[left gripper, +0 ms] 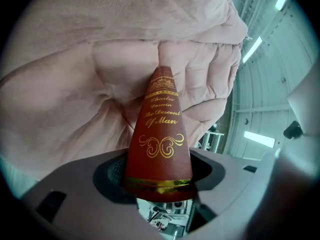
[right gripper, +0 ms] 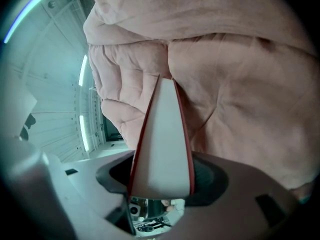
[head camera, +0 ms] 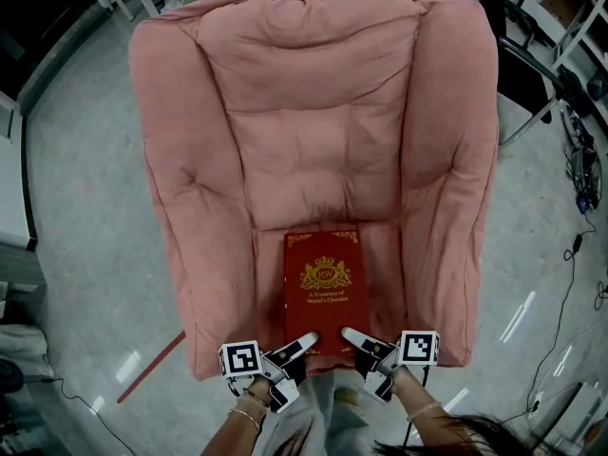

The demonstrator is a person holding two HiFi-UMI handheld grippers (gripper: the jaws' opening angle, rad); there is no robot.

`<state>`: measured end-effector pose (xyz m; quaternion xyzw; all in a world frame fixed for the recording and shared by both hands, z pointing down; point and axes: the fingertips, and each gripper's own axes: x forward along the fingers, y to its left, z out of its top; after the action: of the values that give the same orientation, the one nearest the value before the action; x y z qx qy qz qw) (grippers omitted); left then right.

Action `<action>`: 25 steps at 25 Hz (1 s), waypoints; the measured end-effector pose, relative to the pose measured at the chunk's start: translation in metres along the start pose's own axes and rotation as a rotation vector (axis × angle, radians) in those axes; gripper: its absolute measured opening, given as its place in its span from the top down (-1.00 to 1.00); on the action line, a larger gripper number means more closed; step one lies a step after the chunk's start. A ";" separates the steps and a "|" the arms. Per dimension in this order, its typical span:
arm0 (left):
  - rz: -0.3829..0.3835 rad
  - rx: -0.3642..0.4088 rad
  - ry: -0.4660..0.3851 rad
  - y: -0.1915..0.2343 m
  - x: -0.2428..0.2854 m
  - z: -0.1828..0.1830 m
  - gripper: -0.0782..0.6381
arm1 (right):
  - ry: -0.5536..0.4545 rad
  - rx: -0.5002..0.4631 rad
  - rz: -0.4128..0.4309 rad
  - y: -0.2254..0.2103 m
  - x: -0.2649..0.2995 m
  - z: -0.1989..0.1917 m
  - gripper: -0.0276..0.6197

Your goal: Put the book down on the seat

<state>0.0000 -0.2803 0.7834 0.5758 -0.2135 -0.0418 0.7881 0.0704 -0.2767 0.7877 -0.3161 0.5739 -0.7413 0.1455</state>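
Fingers [left gripper: 107, 178] of the left gripper [head camera: 298, 346] clamp the spine end of the red book [head camera: 323, 283] at its near left corner. The book lies cover-up along the middle of the pink armchair's seat [head camera: 228, 293], apparently resting on the cushion, its near edge at the front lip. The right gripper [head camera: 361, 340] grips the page-edge corner likewise. Step in hand: final set-down. Next, presumably: part both pairs of jaws together and draw back without dragging the book forward.
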 end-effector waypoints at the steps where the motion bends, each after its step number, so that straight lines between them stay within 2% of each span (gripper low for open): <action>1: 0.019 0.009 0.003 0.003 -0.001 0.000 0.06 | 0.000 0.000 -0.004 0.000 0.000 -0.001 0.07; 7: 0.130 0.067 0.028 0.018 -0.005 0.000 -0.04 | -0.015 0.005 -0.040 -0.006 0.004 -0.002 0.04; 11: 0.171 0.089 0.036 0.024 -0.005 0.001 -0.06 | -0.019 0.001 -0.076 -0.015 0.006 -0.001 0.00; 25: 0.323 0.080 0.066 0.041 -0.008 0.002 -0.18 | -0.010 -0.010 -0.174 -0.033 0.007 -0.002 -0.10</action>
<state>-0.0153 -0.2662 0.8197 0.5658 -0.2788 0.1130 0.7677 0.0688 -0.2697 0.8203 -0.3694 0.5473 -0.7466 0.0816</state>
